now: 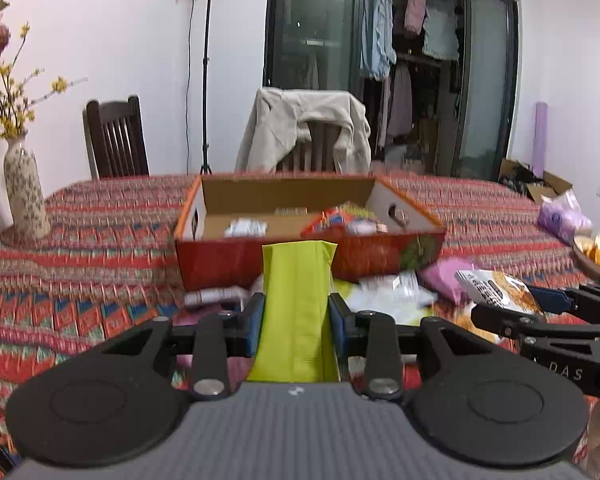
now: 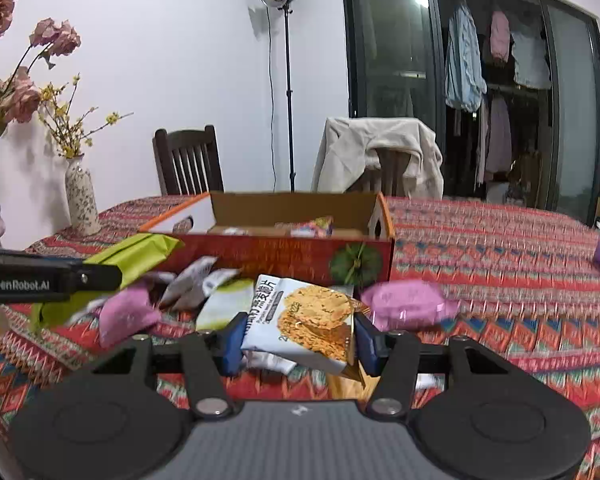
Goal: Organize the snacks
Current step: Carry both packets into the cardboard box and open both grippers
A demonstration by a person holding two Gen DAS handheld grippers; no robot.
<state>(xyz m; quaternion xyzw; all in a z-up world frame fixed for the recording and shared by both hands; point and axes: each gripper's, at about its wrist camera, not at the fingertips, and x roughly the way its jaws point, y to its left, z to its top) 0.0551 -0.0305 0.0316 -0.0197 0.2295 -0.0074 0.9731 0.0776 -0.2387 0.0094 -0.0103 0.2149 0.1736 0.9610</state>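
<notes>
**Both grippers loaded, box contents unclear**

The left gripper (image 1: pixel 296 316) clamps a lime-green packet (image 1: pixel 296 300), its lower end cut off. The right gripper (image 2: pixel 298 336) grips a cracker packet (image 2: pixel 308 316). Both hang before the cardboard box (image 2: pixel 268 256) mid-table; its snacks blur.

A lime-green packet (image 1: pixel 296 304) is seen; the box (image 1: pixel 236 256) is red outside, brown inside; the table (image 1: pixel 100 240) cloth is banded in red, blue and teal zigzags.

Both wrist cams low over table, facing same cardboard box (image 1: pixel 308 240) (image 2: pixel 276 248) nearby.
</notes>
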